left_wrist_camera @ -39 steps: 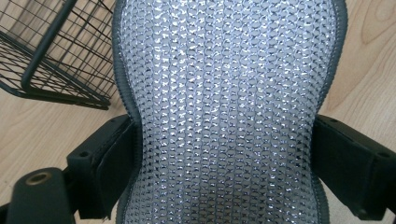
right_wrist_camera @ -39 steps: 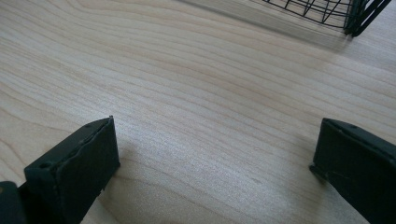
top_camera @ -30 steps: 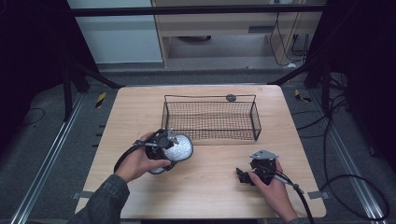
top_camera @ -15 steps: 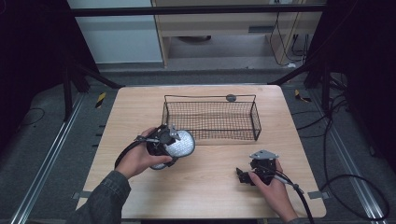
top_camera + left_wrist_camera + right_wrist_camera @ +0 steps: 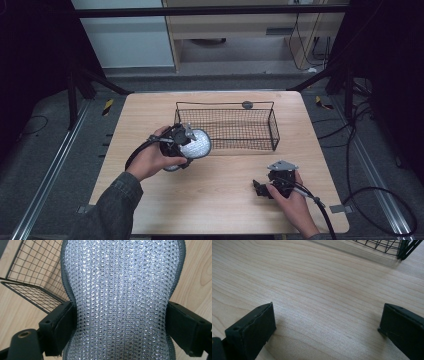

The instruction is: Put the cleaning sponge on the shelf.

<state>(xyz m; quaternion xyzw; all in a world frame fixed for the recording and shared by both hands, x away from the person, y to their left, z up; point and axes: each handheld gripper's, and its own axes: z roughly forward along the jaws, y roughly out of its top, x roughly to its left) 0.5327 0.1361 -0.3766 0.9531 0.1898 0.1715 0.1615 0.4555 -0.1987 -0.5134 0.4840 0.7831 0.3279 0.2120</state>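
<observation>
I have the silver mesh pad point(image 5: 122, 297) pinched at its narrow waist between both jaws of my left gripper point(image 5: 182, 142), clamped hard enough that the grey-edged sides bow in where the pads meet it. In the left gripper view its shiny woven face runs from the bottom edge up past the jaws, with the wire basket point(image 5: 32, 272) showing at about ten o'clock behind it. From the high view, the pad sits at the left-centre of the wooden table point(image 5: 220, 200), just off the basket's near left corner, close to it; I cannot tell whether it touches the wire or whether it is lifted off the wood. My left hand point(image 5: 152, 160) wraps the gripper from about eight o'clock of the pad.

My right gripper point(image 5: 270, 187) is well apart, at roughly four o'clock from the pad, low over the table near its front edge. Its jaws stand wide apart with nothing between them but bare wood grain. In the right gripper view a corner of the basket sits at about one o'clock.
</observation>
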